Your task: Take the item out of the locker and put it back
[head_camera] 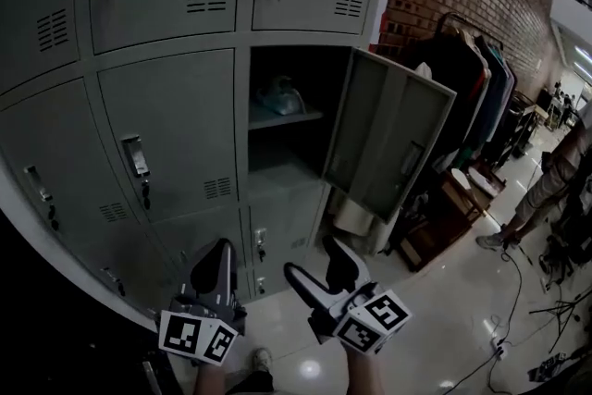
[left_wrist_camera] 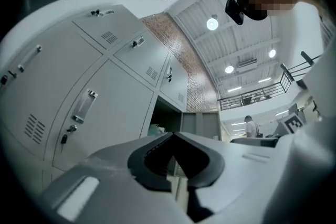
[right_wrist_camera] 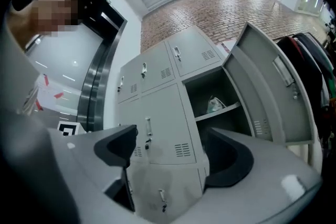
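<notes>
One grey locker [head_camera: 282,120] stands open in the bank, its door [head_camera: 388,134] swung out to the right. A pale greenish item [head_camera: 280,97] lies on the shelf inside; it also shows as the item [right_wrist_camera: 214,105] in the right gripper view and as the item [left_wrist_camera: 156,129] just above the left jaws. Both grippers hang low in front of the lockers, well short of the opening. My left gripper [head_camera: 215,265] is shut, tips touching, with nothing in it. My right gripper [head_camera: 316,262] stands open and empty, and between its jaws I see only locker fronts [right_wrist_camera: 168,128].
Closed lockers with handles and keys surround the open one. Right of the door are a clothes rack [head_camera: 481,79] against a brick wall, boxes on the floor [head_camera: 444,208], cables [head_camera: 518,291] and a standing person [head_camera: 546,190]. Glossy floor lies below.
</notes>
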